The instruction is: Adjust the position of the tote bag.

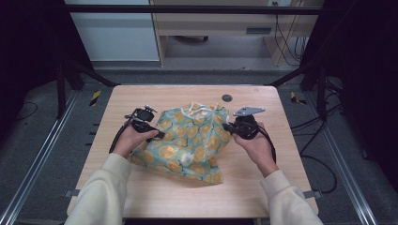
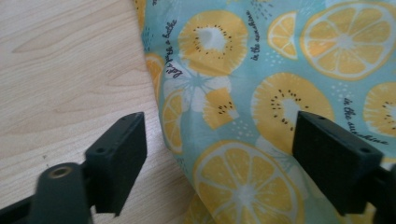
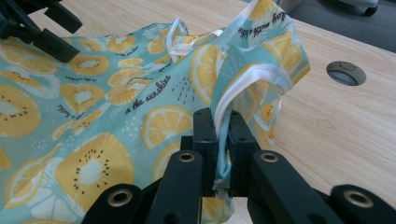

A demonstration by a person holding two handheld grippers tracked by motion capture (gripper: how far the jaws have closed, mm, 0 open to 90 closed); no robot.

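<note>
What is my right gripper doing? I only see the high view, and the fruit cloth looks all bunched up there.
Observer: The right gripper is shut on the white-trimmed edge of the teal cloth printed with orange and kiwi slices; the fabric is pinched between its black jaws.
Operator: Is my left one holding it too?
Observer: No. The left gripper has its jaws wide apart, with the cloth's edge lying between them and neither pad pressing on it.
Operator: What's under that left one?
Observer: One jaw hangs over the bare light wooden table, the other over the cloth.
</note>
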